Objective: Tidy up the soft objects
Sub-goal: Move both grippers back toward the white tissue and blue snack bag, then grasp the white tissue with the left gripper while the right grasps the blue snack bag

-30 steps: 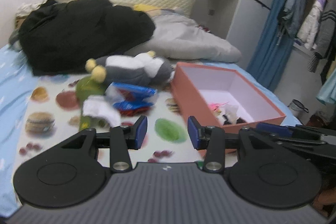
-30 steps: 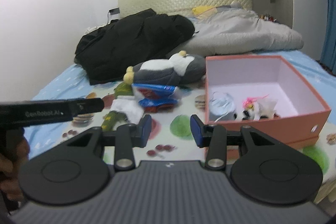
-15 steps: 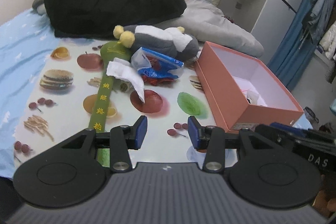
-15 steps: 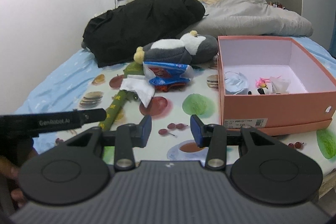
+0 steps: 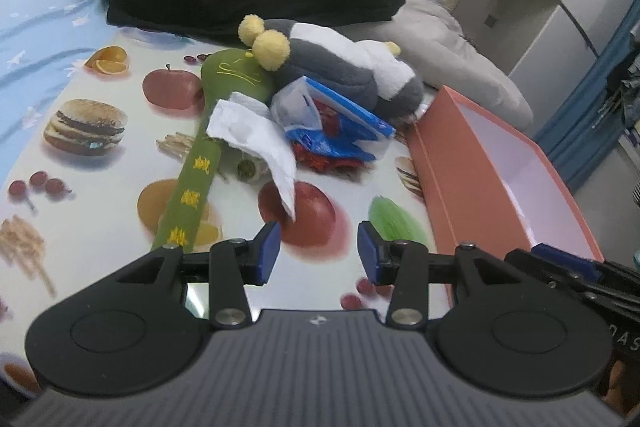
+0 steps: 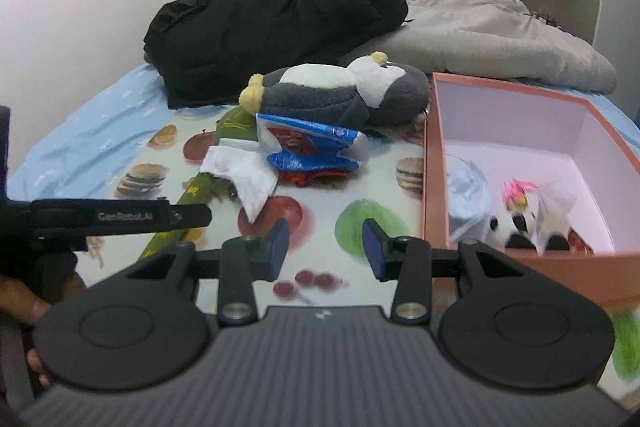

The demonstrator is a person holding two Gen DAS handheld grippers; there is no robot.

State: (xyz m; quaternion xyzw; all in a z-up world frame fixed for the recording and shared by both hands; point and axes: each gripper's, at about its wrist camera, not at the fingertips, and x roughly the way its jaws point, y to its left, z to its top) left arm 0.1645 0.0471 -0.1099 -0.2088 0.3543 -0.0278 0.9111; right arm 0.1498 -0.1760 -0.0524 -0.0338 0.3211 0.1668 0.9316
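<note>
A fleecy plush penguin (image 5: pixel 340 67), a glossy plastic bag (image 5: pixel 336 123) and a matt cardboard box (image 6: pixel 520 259) were seen.

Ahead of both grippers the fruit-and-burger printed mat (image 5: pixel 100 163) on the bed lies bare, an open lane up to the heap. There a white folded cloth (image 5: pixel 256 139) drapes over a long green plush stick (image 5: pixel 192 187), with a crinkled blue and red plastic bag (image 6: pixel 308 151) and a grey and white plush penguin (image 6: pixel 340 95) packed just behind. A tall-walled salmon cardboard box (image 6: pixel 520 267) blocks the right side, open from above. A black padded jacket (image 6: pixel 272 23) and a grey quilt (image 6: pixel 500 35) close off the back.
</note>
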